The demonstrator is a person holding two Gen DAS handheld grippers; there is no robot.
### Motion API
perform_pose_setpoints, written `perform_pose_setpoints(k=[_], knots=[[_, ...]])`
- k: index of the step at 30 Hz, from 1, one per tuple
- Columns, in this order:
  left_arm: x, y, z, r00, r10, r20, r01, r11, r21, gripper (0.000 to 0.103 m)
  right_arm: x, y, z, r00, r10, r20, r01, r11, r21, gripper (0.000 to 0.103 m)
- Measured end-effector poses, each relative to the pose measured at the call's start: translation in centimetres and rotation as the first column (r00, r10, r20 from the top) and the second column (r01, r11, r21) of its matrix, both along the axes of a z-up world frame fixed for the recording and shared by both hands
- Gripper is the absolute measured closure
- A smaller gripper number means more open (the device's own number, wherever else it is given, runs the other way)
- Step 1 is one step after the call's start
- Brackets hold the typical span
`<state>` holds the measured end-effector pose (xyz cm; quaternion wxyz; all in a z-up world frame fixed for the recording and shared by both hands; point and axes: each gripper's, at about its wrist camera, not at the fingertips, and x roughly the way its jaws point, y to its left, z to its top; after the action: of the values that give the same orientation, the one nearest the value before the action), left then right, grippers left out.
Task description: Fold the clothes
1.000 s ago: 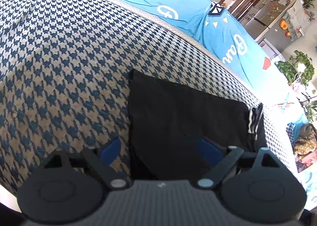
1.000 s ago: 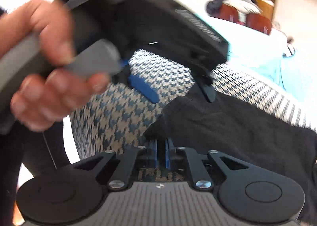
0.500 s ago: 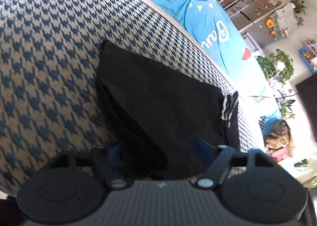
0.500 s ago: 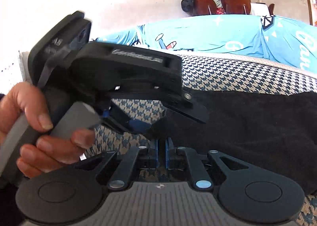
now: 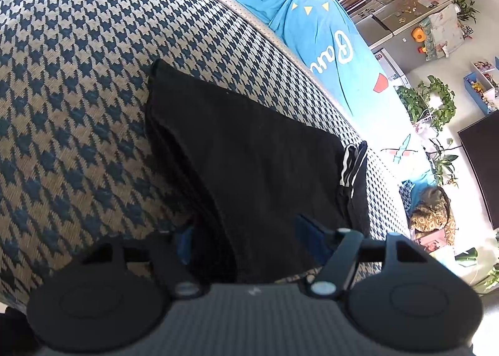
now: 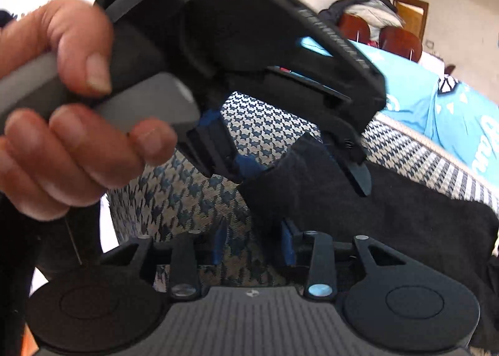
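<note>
Gripping the near corner of the black garment

Lying folded on the houndstooth-covered bed [image 5: 78, 81], the black garment [image 5: 249, 150] runs its long axis away from the near edge towards the blue jersey [image 5: 324, 28]. The left gripper [image 5: 246, 231] straddles its near corner, fingers half open with cloth between them; whether the pads press it I cannot tell. The right gripper [image 6: 252, 240] is opening just beside that corner, with only bed cover between its fingers. My judgement: the left hand is nearer, so the coming fold turns on that corner
</note>
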<state>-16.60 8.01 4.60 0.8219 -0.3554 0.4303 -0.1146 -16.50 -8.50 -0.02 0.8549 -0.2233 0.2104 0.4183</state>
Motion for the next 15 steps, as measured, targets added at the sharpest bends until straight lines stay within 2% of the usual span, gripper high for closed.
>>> perform_pose_setpoints(k=[3, 6, 8, 9, 11, 13, 15], knots=[[0.0, 0.0, 0.1, 1.0, -0.003, -0.002, 0.003, 1.0, 0.0, 0.036, 0.7, 0.8, -0.6, 0.998, -0.028, 0.064, 0.031, 0.999, -0.039, 0.066], [0.0, 0.0, 0.0, 1.0, -0.003, -0.008, 0.003, 1.0, -0.003, 0.036, 1.7, 1.1, -0.8, 0.995, -0.049, 0.089, 0.053, 0.998, -0.043, 0.067], [0.1, 0.0, 0.0, 1.0, -0.005, -0.009, 0.005, 1.0, -0.007, 0.037, 2.4, 1.3, -0.9, 0.993, -0.063, 0.103, 0.068, 0.997, -0.044, 0.08], [0.2, 0.1, 0.0, 1.0, -0.008, -0.01, 0.007, 1.0, -0.012, 0.037, 2.7, 1.3, -0.9, 0.993, -0.066, 0.101, 0.07, 0.997, -0.044, 0.089], [0.6, 0.2, 0.0, 1.0, -0.01, -0.01, 0.01, 1.0, -0.016, 0.035, 3.2, 1.1, -0.8, 0.993, -0.072, 0.093, 0.076, 0.996, -0.041, 0.089], [1.1, 0.4, 0.1, 1.0, 0.005, -0.013, -0.005, 1.0, 0.009, 0.03, 3.8, 0.8, -0.7, 0.993, -0.082, 0.088, 0.085, 0.996, -0.032, 0.098], [1.6, 1.0, 0.2, 0.999, 0.037, -0.018, -0.036, 0.999, 0.02, 0.026, 4.4, 0.3, -0.4, 0.992, -0.097, 0.077, 0.098, 0.995, -0.011, 0.098]])
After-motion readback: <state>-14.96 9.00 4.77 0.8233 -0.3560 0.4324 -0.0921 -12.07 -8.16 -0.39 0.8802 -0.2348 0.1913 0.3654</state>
